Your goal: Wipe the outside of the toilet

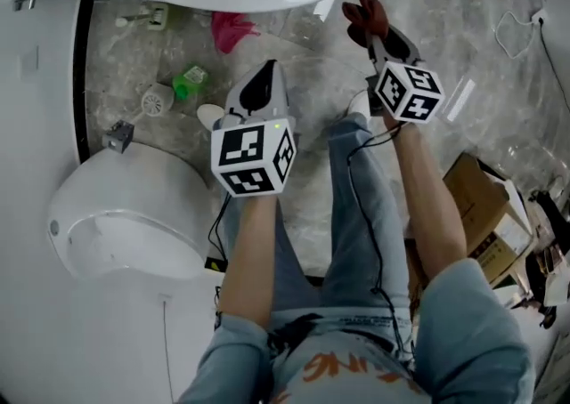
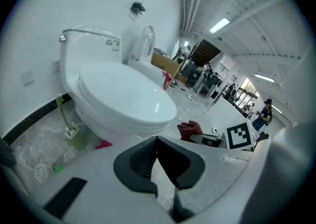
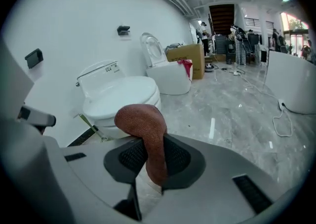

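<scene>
A soft-looking cloth is clamped mid-length by the right hand-held gripper; the left hand-held gripper is closed, empty.

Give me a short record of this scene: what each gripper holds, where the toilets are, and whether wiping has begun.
left gripper: shut, nothing in it
right gripper: shut on a reddish-brown cloth
toilet ahead: white, lid down, tank against the wall
second toilet: white, close on the person's left
floor: grey marble, with a green bottle and a pink item
wiping: cloth is in the air, touching neither toilet
</scene>
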### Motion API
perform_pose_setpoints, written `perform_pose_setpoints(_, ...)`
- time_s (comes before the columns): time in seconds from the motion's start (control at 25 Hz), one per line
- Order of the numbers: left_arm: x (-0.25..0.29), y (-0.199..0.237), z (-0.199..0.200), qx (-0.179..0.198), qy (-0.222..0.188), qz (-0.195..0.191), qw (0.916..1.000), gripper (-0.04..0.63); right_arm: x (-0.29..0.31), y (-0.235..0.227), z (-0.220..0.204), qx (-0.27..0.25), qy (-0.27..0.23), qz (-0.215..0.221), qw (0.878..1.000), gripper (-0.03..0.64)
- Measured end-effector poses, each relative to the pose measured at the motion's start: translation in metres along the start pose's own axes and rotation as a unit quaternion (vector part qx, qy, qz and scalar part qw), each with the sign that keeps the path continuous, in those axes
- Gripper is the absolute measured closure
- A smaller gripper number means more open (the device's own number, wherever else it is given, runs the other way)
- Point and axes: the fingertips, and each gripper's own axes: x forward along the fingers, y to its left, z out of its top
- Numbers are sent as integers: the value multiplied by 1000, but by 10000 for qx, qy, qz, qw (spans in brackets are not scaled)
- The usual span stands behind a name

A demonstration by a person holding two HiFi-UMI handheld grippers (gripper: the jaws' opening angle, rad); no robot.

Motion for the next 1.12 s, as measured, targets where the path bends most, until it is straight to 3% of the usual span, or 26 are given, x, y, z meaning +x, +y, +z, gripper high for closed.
perform_pose_setpoints(0.32, -82, -50, 123, 352, -876, 34, 9955, 600, -102, 31, 99, -180, -649, 82, 9977, 537)
perform_pose_setpoints(0.56, -137, -101, 206, 531, -1592, 272, 9854, 600, -161, 66, 202, -455, -1414, 572, 9873, 537)
perform_pose_setpoints(0.64, -160, -119, 228, 360, -2008, 488, 9778, 600, -180, 79, 235, -546, -1613, 918, 9811, 537)
perform_pose_setpoints(0.8, -219, -162, 266, -58, -3082, 672, 9489, 600, -234, 105, 300, -850, -2013, 1670, 9614, 538)
perform_pose_setpoints(0.92, -259, -188, 283, -99, -3512, 910, 9318, 600, -277, 131, 345, -1203, -2235, 2192, 9421, 538)
perform_pose_setpoints(1.12, -295, -231, 317, 359, -3560, 1108, 9272, 600, -338, 148, 401, -1241, -2438, 2558, 9272, 538)
